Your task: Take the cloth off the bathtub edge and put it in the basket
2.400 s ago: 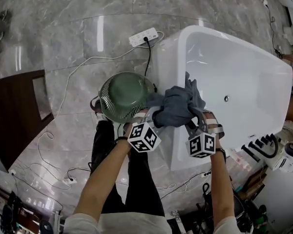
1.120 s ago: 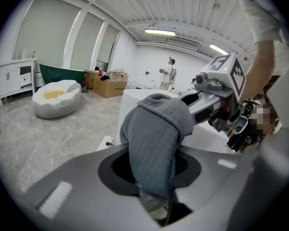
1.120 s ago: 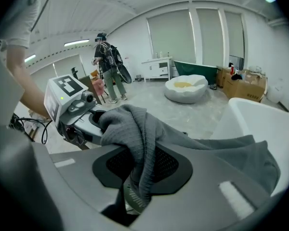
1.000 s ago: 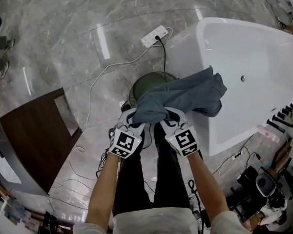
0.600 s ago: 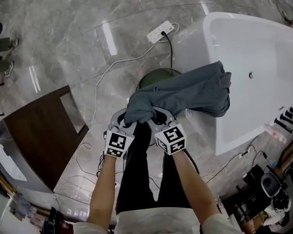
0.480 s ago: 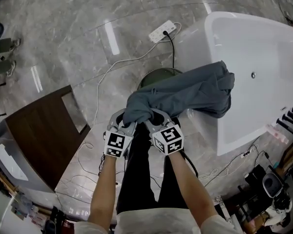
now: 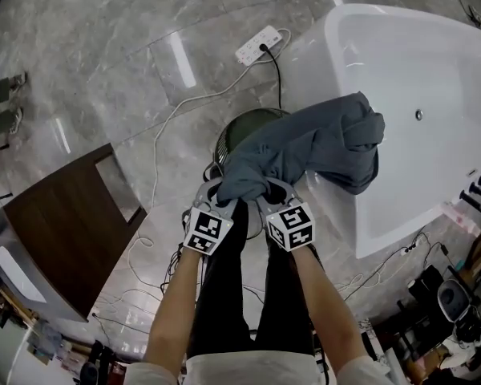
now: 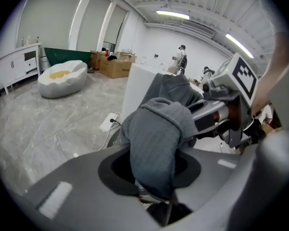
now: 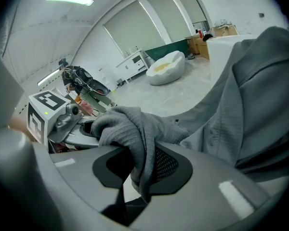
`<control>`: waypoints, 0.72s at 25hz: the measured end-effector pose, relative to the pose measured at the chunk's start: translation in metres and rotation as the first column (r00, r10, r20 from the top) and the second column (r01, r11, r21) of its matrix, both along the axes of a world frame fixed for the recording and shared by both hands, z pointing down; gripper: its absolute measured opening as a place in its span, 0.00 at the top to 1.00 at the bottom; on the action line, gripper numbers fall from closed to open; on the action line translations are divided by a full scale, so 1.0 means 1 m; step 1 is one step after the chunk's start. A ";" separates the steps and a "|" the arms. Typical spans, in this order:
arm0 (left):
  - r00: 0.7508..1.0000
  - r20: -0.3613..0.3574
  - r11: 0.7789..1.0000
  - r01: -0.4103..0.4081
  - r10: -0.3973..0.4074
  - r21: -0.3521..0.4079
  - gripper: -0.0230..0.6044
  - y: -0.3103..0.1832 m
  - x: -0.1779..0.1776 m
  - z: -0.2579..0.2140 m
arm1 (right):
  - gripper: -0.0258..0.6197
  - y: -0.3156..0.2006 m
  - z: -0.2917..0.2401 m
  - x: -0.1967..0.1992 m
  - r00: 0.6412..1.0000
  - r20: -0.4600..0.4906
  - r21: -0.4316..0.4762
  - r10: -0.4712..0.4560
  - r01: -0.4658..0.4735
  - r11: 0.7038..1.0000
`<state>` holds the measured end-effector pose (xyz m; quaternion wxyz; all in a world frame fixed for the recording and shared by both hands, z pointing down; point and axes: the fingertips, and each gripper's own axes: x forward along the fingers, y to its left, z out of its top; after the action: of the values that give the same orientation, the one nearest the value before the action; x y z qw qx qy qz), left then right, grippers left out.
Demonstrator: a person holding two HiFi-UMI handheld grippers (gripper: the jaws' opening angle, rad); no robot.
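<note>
We hold the grey cloth point(image 7: 313, 143) by its near end: the left gripper point(image 7: 222, 197) and the right gripper point(image 7: 271, 196), side by side, are each clamped on a bunched fold. The cloth hangs over the green basket point(image 7: 239, 128), which it mostly hides. Its bulky far end lies over the rim of the bathtub point(image 7: 433, 62); whether it touches there we cannot tell. If we lower and let go now, that far end may snag on the rim or drape outside the basket. The cloth's long axis runs from the grippers towards the tub, with the free end pointing at the tub.
</note>
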<state>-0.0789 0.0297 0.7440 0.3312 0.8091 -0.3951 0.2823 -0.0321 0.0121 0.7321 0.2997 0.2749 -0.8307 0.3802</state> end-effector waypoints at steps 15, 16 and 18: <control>0.998 0.038 0.993 -0.044 0.049 -0.106 0.46 -0.002 0.036 0.052 | 0.72 -0.015 0.043 0.059 0.984 -0.174 0.026 -0.030 0.035 0.999; 0.998 0.040 0.993 -0.045 0.050 -0.107 0.46 -0.003 0.036 0.050 | 0.72 -0.016 0.041 0.061 0.984 -0.174 0.024 -0.031 0.036 0.999; 0.998 0.045 0.993 -0.048 0.053 -0.107 0.46 -0.004 0.038 0.048 | 0.69 -0.018 0.039 0.066 0.984 -0.174 0.027 -0.036 0.041 0.999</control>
<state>-0.0405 0.0253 0.7924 0.3567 0.7933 -0.3667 0.3302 0.0335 -0.0055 0.7709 0.3739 0.2953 -0.8124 0.3363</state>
